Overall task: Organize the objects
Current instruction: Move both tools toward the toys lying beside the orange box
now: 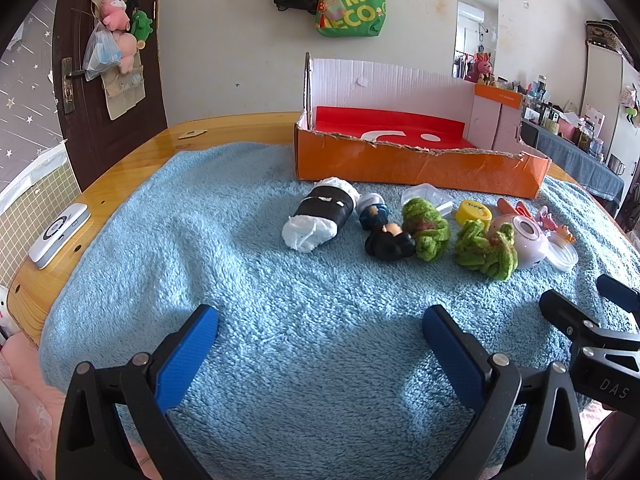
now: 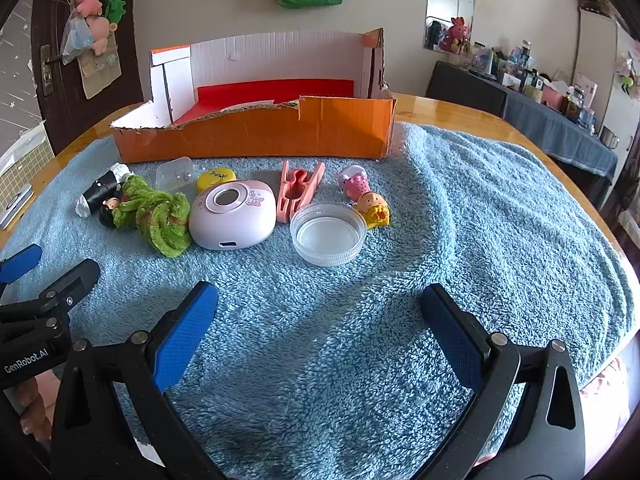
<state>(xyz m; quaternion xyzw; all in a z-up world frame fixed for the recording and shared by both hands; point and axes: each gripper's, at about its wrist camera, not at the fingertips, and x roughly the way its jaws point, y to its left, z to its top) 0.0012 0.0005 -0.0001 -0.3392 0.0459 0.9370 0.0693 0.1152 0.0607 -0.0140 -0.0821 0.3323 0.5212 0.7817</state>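
An orange cardboard box (image 1: 416,164) with a red floor stands open at the back of the blue towel (image 1: 240,272); it also shows in the right wrist view (image 2: 256,136). In front lie a black-and-white roll (image 1: 320,218), a dark figurine (image 1: 386,238), green scrunchies (image 1: 486,250), a yellow lid (image 1: 474,211), a pink round device (image 2: 233,214), a pink clip (image 2: 298,190), a clear dish (image 2: 328,234) and a small doll (image 2: 370,200). My left gripper (image 1: 320,336) is open and empty, well short of them. My right gripper (image 2: 320,314) is open and empty, just before the dish.
A white device (image 1: 60,236) lies on the wooden table edge (image 1: 132,164) at the left. A dark door (image 1: 108,80) and wall with hanging bags stand behind. A cluttered side table (image 2: 560,120) is at the far right.
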